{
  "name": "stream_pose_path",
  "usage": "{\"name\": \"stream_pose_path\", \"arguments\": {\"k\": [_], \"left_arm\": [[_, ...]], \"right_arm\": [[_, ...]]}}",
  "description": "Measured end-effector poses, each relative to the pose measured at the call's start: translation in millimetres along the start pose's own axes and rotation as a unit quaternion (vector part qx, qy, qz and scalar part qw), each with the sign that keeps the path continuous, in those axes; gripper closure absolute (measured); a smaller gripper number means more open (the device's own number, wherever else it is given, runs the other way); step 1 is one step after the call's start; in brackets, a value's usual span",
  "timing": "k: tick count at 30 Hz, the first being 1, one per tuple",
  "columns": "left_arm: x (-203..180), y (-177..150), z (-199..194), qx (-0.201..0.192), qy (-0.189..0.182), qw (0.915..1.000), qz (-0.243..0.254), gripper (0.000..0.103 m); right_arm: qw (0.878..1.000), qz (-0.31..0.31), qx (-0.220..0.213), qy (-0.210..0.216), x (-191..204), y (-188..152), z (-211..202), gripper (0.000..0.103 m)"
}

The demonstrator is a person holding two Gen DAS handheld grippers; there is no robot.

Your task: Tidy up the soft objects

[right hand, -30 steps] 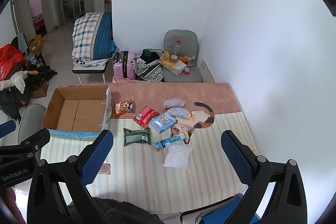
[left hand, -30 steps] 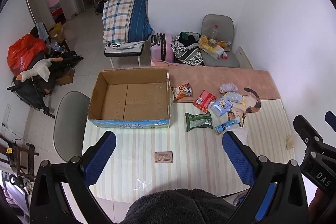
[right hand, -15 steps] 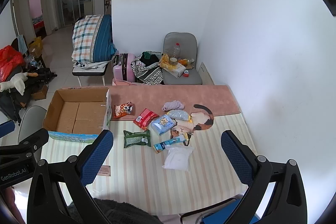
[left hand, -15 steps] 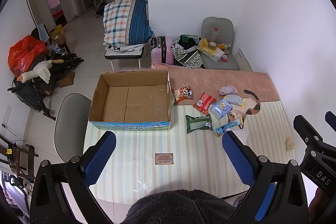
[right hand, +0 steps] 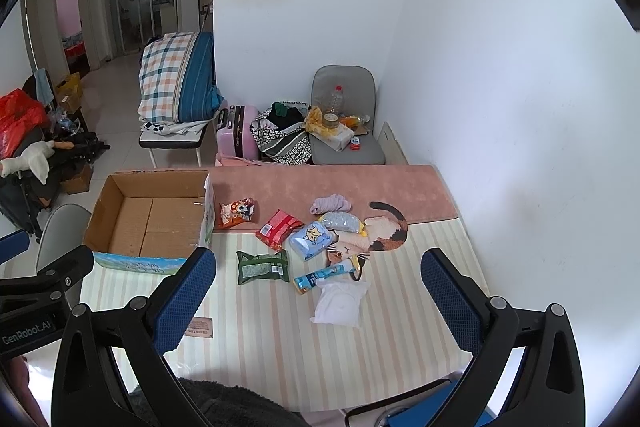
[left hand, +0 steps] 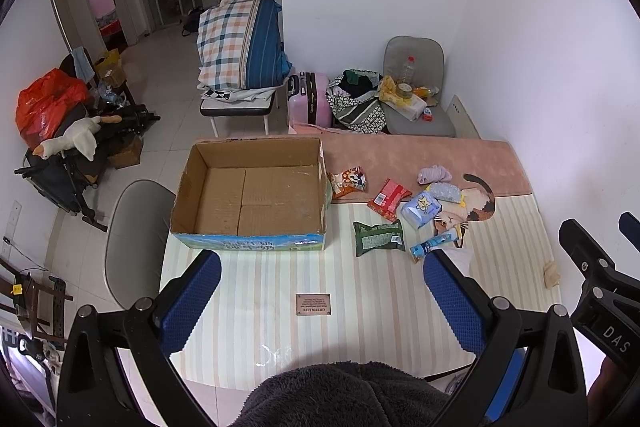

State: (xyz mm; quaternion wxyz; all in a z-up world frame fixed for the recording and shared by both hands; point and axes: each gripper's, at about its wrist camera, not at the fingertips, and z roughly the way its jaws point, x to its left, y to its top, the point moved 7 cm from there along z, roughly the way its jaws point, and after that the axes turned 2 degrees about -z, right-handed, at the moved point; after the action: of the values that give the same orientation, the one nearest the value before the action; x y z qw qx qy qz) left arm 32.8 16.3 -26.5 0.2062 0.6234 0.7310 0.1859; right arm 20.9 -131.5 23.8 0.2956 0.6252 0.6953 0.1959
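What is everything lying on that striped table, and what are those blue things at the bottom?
Cardboard box: one, brown, empty, table's left.
Snack packets: orange, red, green, right of box.
Tissue pack: one, light blue, beside red packet.
Tube: one, blue, near green packet.
White pouch: one, nearest the cameras.
Lilac cloth: one, on pink mat.
Cat cushion: one, tan and black, table's right.
Left tongs: blue pads, open.
Right tongs: blue pads, open.

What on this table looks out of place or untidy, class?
The soft packets lie scattered beside the cardboard box, none inside: green pouch, red packet, white bag. Both grippers are open.
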Motion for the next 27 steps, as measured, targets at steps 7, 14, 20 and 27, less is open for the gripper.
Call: {"name": "stream_pose_path", "arguments": {"k": [7,14,20,27], "left_arm": [[0.0,-0.9,-0.5,0.000,-0.001,1.0000,0.000,0.000],[0.4,0.1,-2.7,-0.002,0.000,1.0000,0.000,0.000],[1.2,-1.1,-3.2,-0.003,0.000,1.0000,0.000,0.000],[1.5,-2.7,-6.3,-0.004,-0.001,1.0000,0.000,0.000]], "right_arm": [[1.000,-0.001,-0.002,0.000,1.0,0.4,-2.4,0.000],[1.000,-0.001,-0.003,0.002,2.4,1.9,-3.7,0.000],[1.000,-0.001,-0.005,0.002,3.1,2.4,-6.7,0.000],[1.000,-0.001,-0.007,0.003,4.5,2.3,-9.3,0.000]]}}
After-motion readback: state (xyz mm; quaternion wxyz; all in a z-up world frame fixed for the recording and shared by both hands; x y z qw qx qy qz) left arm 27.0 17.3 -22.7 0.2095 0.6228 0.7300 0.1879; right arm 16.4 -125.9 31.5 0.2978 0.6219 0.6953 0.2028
